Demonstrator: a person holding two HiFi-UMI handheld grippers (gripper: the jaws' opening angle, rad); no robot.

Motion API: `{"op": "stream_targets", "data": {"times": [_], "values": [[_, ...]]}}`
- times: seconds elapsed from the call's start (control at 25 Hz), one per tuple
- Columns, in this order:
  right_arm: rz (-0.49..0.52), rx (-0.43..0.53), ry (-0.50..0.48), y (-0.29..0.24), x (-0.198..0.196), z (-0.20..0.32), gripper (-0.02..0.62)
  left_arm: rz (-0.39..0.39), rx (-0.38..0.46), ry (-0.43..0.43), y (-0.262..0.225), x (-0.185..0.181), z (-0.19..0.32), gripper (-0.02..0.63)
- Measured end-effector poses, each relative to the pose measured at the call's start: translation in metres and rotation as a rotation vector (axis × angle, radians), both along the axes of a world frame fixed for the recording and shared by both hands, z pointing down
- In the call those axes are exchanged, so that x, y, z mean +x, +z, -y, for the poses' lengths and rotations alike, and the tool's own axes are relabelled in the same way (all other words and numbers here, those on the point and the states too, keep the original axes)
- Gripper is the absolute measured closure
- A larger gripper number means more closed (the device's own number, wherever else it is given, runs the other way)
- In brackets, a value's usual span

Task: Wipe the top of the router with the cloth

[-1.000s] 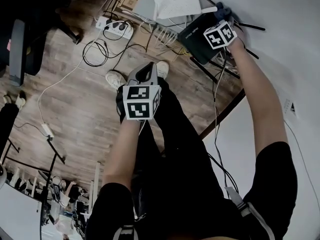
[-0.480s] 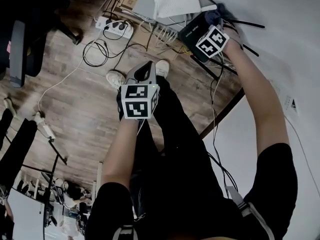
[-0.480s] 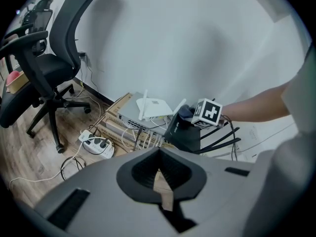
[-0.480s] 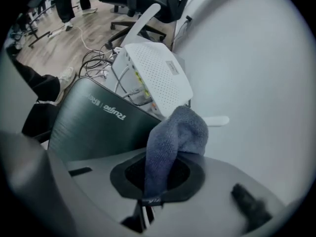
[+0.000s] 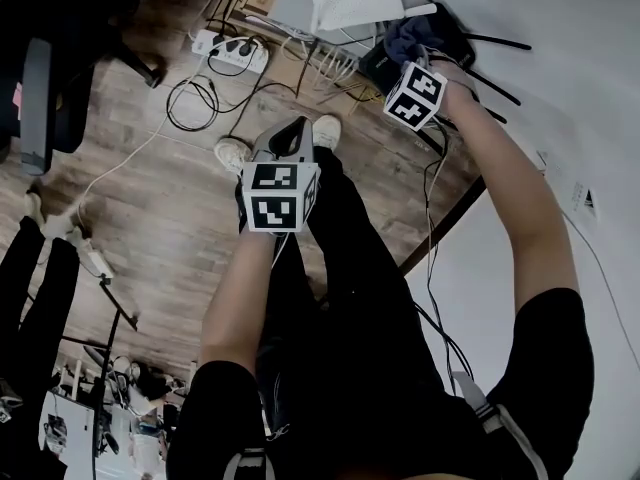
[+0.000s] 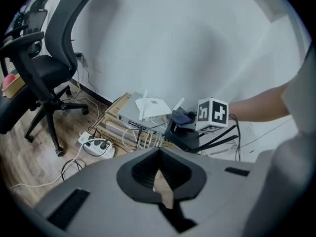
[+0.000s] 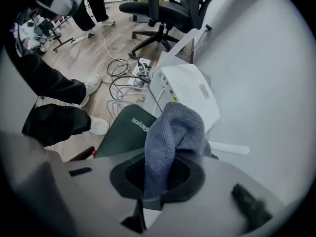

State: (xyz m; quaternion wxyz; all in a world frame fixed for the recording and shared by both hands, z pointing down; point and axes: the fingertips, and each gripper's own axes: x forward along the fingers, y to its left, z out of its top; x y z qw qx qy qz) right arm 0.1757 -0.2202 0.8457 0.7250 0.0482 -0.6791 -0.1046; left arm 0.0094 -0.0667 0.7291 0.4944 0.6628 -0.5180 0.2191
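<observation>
Head view: right gripper [image 5: 410, 63] holds the cloth [image 5: 405, 36] over the black router [image 5: 372, 68] ahead of it; left gripper [image 5: 288, 146] hangs apart; left gripper view: jaws pressed together, empty; right gripper view: jaws pinch the cloth, router just beneath; mid-wipe, I judge; next, sweep the cloth flat across the top.

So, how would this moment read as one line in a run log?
right gripper: shut on cloth | cloth: over black router | left gripper: shut, empty, away from router
</observation>
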Motion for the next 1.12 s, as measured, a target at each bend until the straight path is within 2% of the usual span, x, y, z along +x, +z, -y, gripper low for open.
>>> {"op": "stream_targets", "data": {"times": [0.36, 0.52, 0.96, 1.12], "values": [[0.051, -0.213, -0.087, -0.007, -0.033, -0.063, 0.551, -0.001, -0.003, 0.011, -0.001, -0.017, -0.010, 0.595], [0.071, -0.281, -0.077, -0.008, -0.035, -0.075, 0.551, -0.004, -0.012, 0.018, 0.002, -0.023, -0.015, 0.595], [0.096, -0.549, 0.204, -0.007, -0.005, -0.091, 0.551, -0.007, -0.029, 0.053, 0.009, -0.023, -0.021, 0.595], [0.061, -0.640, 0.289, -0.009, 0.015, -0.099, 0.551, -0.005, -0.029, 0.056, 0.009, -0.024, -0.021, 0.595]]}}
